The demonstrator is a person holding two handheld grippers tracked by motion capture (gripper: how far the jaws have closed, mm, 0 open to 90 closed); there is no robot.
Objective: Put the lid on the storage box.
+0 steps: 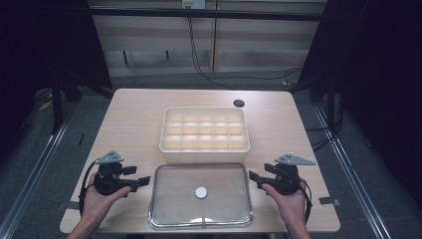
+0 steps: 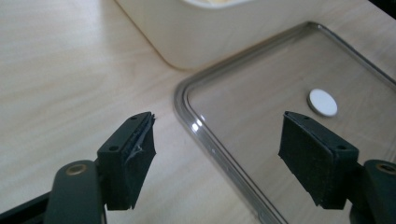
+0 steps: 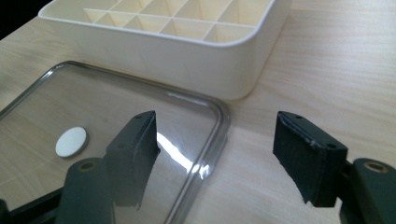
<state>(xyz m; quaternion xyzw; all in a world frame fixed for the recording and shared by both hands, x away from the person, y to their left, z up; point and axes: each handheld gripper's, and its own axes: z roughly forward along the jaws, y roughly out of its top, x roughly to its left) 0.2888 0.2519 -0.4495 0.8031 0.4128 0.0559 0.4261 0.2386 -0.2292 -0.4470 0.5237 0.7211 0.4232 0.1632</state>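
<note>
We have the clear lid lying flat on the table, just in front of the cream divided box, its far edge close against the box's near wall. A small white disc sits at the middle of the lid. Our left claw stands just off the lid's left edge and our right claw just off its right edge, each pointing inward at the lid. Both are released: in the left gripper view the pads stand wide apart with the lid's rim passing between them untouched, and in the right gripper view the pads likewise straddle the rim corner without pressing it.

We judge that the step in hand is the approach to the lid from both sides, nothing being held. The box's compartments look empty and it stands uncovered. The next move, as we read it, calls for lowering each claw so its pads bracket the raised rim, closing both together, lifting the lid level, and carrying it back over the box without letting it tilt or slip
</note>
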